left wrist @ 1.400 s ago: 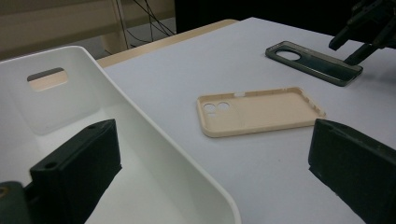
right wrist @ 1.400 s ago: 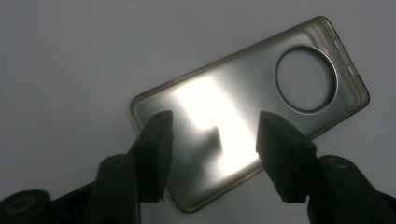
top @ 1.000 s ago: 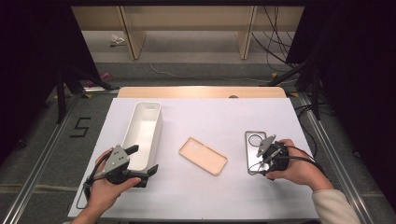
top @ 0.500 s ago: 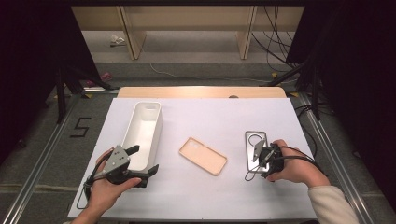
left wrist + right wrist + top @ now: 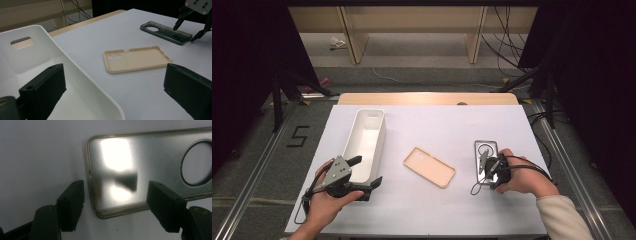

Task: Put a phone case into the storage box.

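A dark see-through phone case [image 5: 486,149] lies flat at the right of the white table. My right gripper [image 5: 485,166] points down at its near end. In the right gripper view that end of the dark case [image 5: 150,157] lies between the jaws, which have just been closing; the pads stand clear of its edges. A beige phone case [image 5: 429,167] lies hollow side up at the table's middle. My left gripper [image 5: 368,170] is open, astride the near right wall of a white bin [image 5: 364,140]. The left gripper view shows the beige case [image 5: 137,58] ahead and the right gripper [image 5: 187,32] farther off.
The bin's wall [image 5: 82,82] runs between the left jaws, and the bin has nothing in it. The white table sheet [image 5: 437,125] is bare behind the cases. Cables trail from both grippers. Beyond the far edge are wooden shelf legs and floor cables.
The right gripper has shifted slightly left and nearer over the dark case's near end, and its jaws stand narrower. The left gripper and both cases have not moved.
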